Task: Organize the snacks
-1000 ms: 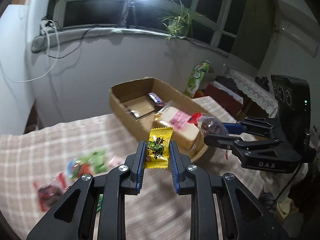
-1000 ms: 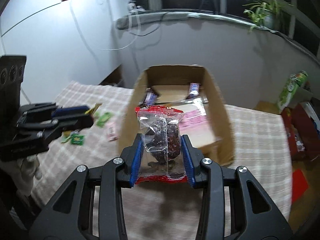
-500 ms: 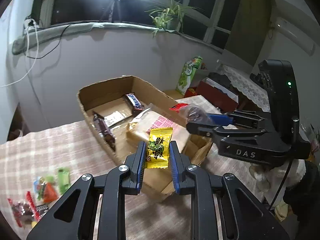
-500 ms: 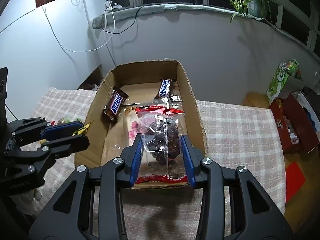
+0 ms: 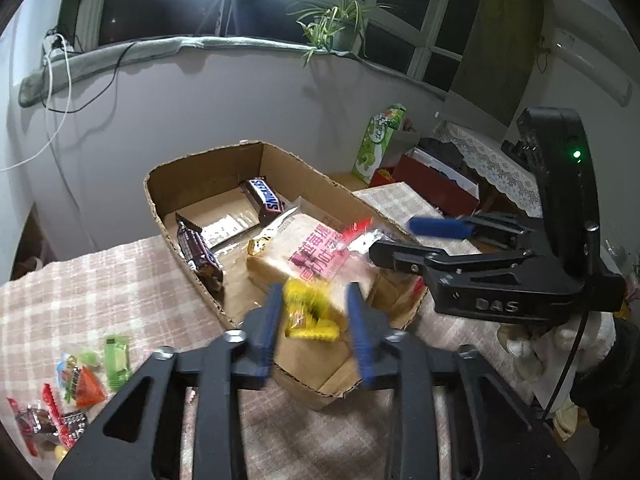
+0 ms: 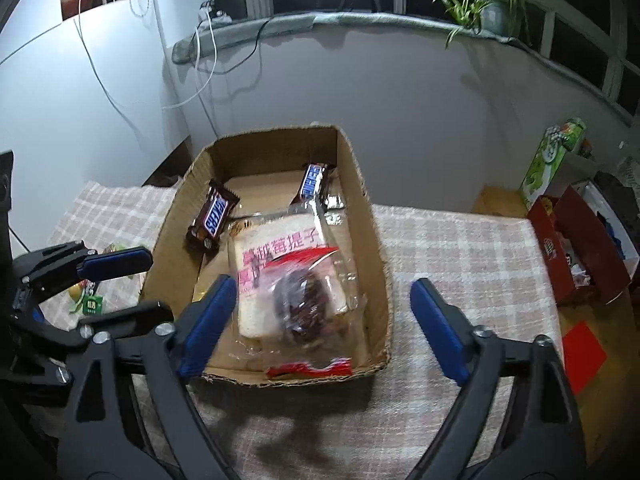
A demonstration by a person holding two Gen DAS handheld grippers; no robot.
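Note:
An open cardboard box (image 5: pixel 160 216) (image 6: pixel 374 236) stands on the checked tablecloth. In it lie two Snickers bars (image 5: pixel 266 200) (image 6: pixel 216 220) and a wrapped bread slice (image 5: pixel 316 256) (image 6: pixel 280 252). Over the box's near end my left gripper (image 5: pixel 314 320) has its jaws opening. A blurred yellow candy packet (image 5: pixel 310 314) sits loose between them, with neither pad touching it. The jaws of my right gripper (image 6: pixel 322 286) (image 5: pixel 396 240) are opening wide. A clear, red-edged bag of dark fruit (image 6: pixel 304 304) drops free onto the bread. The left gripper (image 6: pixel 158 283) shows at the box's left wall.
Several loose snack packets (image 5: pixel 80 380) (image 6: pixel 90 300) lie on the cloth left of the box. A green carton (image 5: pixel 378 144) (image 6: pixel 556 156) and a red box (image 6: pixel 580 248) stand beyond the table's right edge. A grey wall runs behind.
Both grippers came in over the box and then opened. The yellow packet and the clear fruit bag, gripped before, are now loose and falling into the box.

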